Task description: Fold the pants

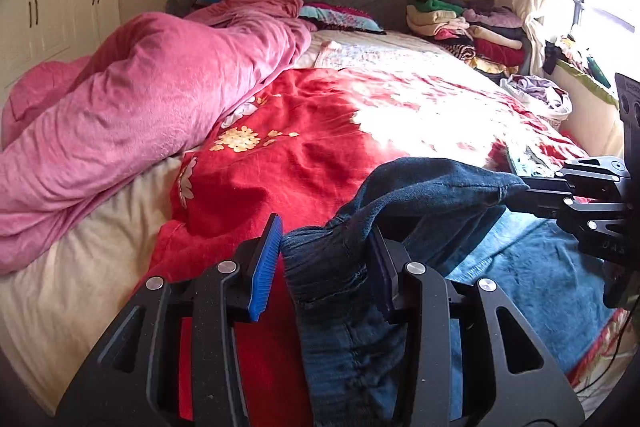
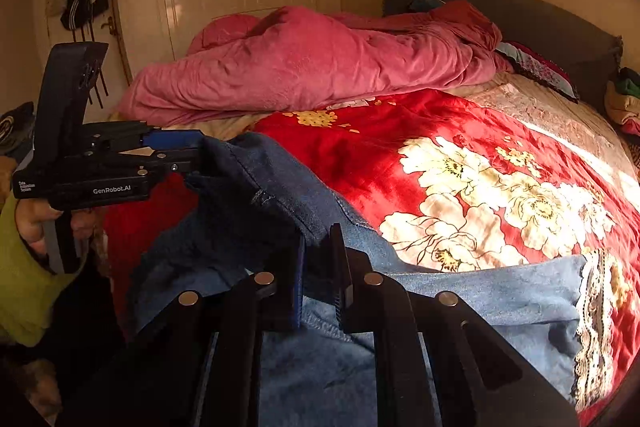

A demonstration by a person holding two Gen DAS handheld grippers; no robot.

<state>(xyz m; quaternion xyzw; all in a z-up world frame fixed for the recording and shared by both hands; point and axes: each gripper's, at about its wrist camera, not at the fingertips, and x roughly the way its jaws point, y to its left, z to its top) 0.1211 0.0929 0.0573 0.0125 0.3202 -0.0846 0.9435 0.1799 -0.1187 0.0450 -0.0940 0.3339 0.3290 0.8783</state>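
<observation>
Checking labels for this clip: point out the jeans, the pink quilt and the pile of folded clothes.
jeans (image 2: 500, 291), right wrist view, on the pale leg lying flat on the bed.
pink quilt (image 1: 132, 107), left wrist view, on its bunched middle.
pile of folded clothes (image 1: 472, 27), left wrist view, on the stack's centre beside the headboard.

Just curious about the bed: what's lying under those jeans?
Under the jeans, a red floral blanket covers the bed; it shows all around them. A lace-edged strip sits at their right end. What the denim covers directly cannot be seen.
</observation>
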